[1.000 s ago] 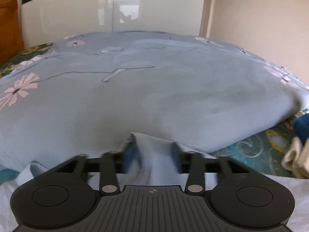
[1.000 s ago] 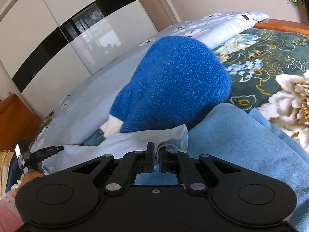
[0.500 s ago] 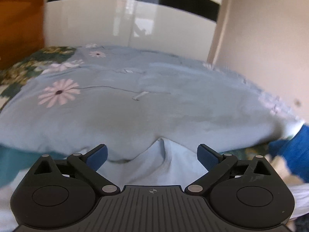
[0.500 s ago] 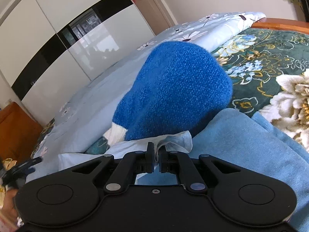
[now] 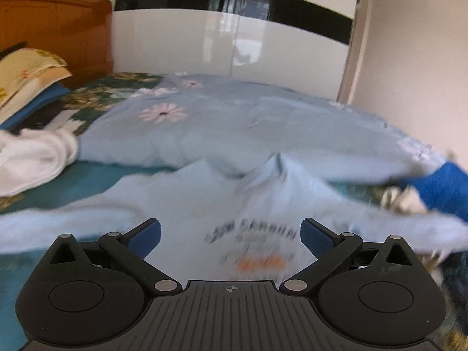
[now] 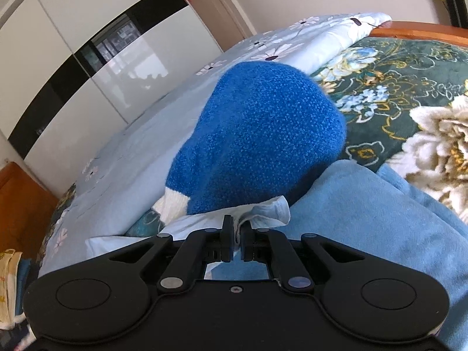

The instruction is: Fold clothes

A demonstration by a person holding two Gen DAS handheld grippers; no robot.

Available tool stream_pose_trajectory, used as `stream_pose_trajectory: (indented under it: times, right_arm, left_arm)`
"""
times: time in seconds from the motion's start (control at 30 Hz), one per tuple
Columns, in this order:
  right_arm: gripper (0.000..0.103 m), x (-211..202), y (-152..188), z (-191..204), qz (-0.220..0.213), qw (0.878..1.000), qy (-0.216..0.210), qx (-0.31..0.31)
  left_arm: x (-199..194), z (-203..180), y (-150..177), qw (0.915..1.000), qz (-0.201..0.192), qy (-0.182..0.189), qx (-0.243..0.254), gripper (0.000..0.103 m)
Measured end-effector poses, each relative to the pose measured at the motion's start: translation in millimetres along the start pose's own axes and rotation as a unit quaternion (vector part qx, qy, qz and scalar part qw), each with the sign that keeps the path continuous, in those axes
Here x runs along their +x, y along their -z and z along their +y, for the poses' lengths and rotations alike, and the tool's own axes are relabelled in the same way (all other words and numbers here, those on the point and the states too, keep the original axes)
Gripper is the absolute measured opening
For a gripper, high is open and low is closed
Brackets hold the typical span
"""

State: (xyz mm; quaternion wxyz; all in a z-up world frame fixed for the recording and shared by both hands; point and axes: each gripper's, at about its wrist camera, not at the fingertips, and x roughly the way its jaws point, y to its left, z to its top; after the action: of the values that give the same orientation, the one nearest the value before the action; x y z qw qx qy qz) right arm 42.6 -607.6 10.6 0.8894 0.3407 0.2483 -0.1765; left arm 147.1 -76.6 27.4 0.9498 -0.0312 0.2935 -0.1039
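Observation:
A pale blue T-shirt with dark lettering and an orange mark lies spread on the bed, blurred in the left wrist view. My left gripper hangs above its printed chest, wide open, with nothing between its blue pads. In the right wrist view my right gripper is shut on an edge of the same pale blue T-shirt, which bunches just beyond the fingertips. A deep blue knitted sweater with a white cuff is heaped right behind that pinched edge.
A light blue flowered quilt covers the far bed. White clothing lies at the left near a book and an orange headboard. A blue fleece blanket lies under the right gripper, beside a dark green floral bedspread.
My left gripper let go of the T-shirt fold, opened wide and drew back and up, so the printed chest shows. The right gripper kept its grip and stayed put.

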Motion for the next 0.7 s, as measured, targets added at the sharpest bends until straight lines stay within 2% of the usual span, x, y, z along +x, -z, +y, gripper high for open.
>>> stream_pose_trajectory:
  times: [0.23, 0.37, 0.47, 0.7]
  right_arm:
    - [0.006, -5, 1, 1, -0.003, 1.0, 0.005, 0.009]
    - [0.006, 1, 0, 5, -0.004, 1.0, 0.018, 0.012]
    - [0.006, -6, -3, 20, -0.024, 1.0, -0.007, 0.011]
    - [0.006, -34, -16, 97, -0.065, 0.993, -0.079, -0.062]
  left_arm:
    - [-33, 14, 50, 0.9996, 0.018, -0.007, -0.021, 0.103]
    - [-35, 21, 67, 0.9986, 0.036, 0.002, -0.038, 0.103]
    - [-33, 22, 76, 0.9979, 0.047, 0.004, -0.043, 0.103]
    - [-24, 10, 91, 0.997, 0.072, 0.016, -0.024, 0.103]
